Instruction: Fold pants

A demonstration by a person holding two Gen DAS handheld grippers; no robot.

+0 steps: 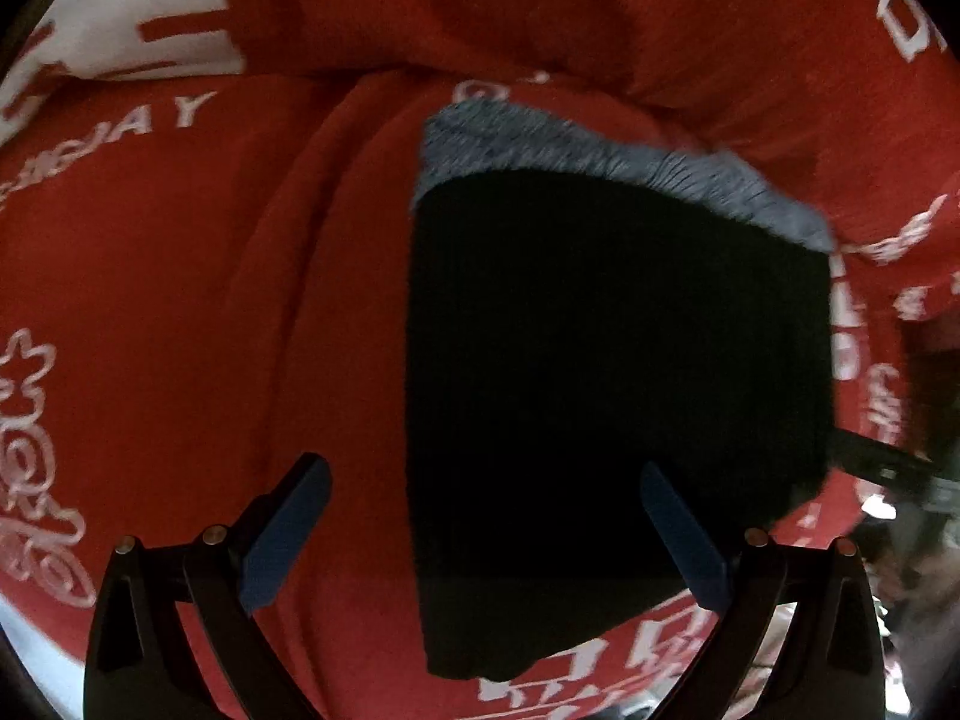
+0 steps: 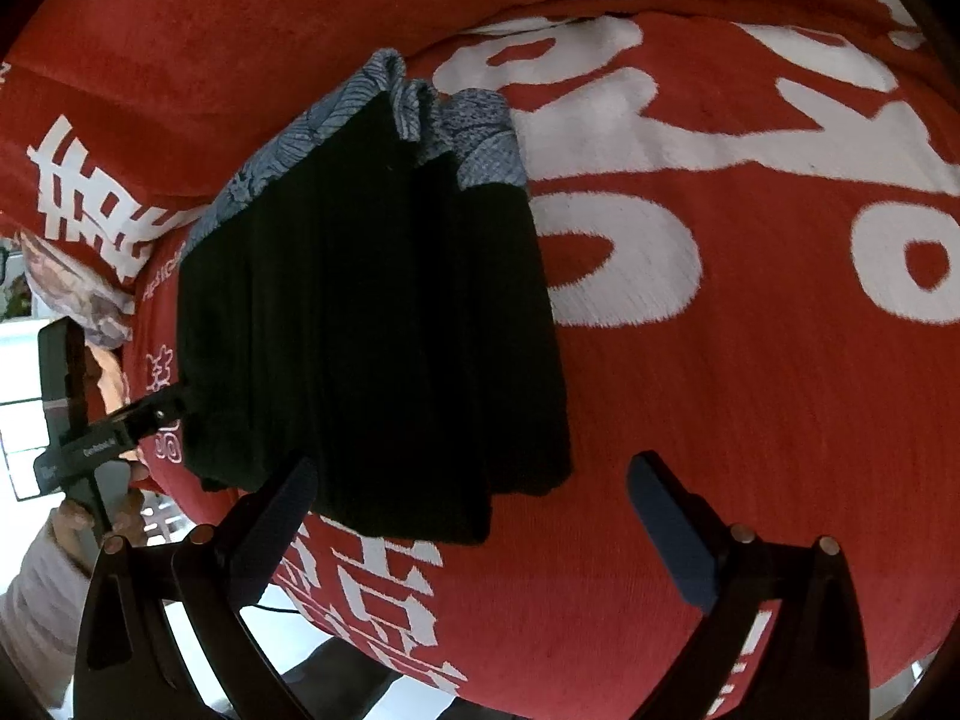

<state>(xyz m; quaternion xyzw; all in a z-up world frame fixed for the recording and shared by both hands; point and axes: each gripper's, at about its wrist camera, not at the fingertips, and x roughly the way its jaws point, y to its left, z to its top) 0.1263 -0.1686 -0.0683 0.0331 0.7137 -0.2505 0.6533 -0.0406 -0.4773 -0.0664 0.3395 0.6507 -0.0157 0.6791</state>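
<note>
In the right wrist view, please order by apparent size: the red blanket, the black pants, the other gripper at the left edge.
1. red blanket
2. black pants
3. left gripper, the smallest; it sits farther away, so real size is unsure.

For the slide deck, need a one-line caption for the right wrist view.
Open right tool above folded black pants with blue-grey patterned waistband on a red printed blanket.

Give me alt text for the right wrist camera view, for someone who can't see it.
Folded black pants with a blue-grey patterned waistband lie on a red blanket printed with white characters. The open right gripper hovers at their near edge, while the left gripper reaches in from the left, its fingertips hidden at the fabric.
</note>
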